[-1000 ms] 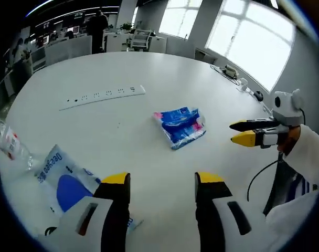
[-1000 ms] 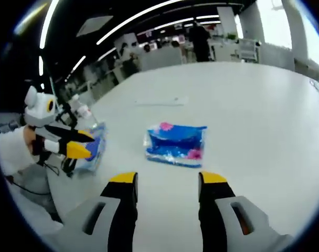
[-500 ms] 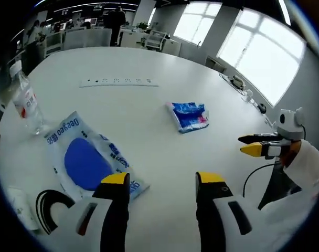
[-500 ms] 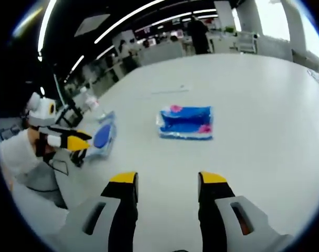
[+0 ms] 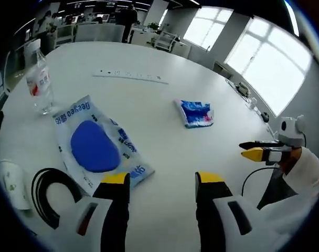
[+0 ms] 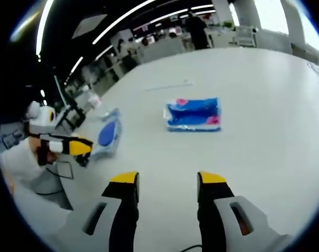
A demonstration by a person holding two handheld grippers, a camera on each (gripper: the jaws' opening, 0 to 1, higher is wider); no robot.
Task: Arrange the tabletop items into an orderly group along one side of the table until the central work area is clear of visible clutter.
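White worktop (image 5: 149,100). Blue tissue pack (image 5: 196,113) upper right of centre in left gripper view, well ahead of left claw (image 5: 162,181), jaws wide, empty. Blue-and-clear pouch (image 5: 99,144) just ahead-left of it; water bottle (image 5: 39,79) upper left, black cable (image 5: 49,197) lower left. Right claw (image 6: 167,181) wide, empty, tissue pack (image 6: 193,114) well ahead.

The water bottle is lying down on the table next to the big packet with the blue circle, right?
Not quite. The water bottle is standing upright, not lying down. It is on the table next to the big packet with the blue circle, as you said. The left gripper view shows it.
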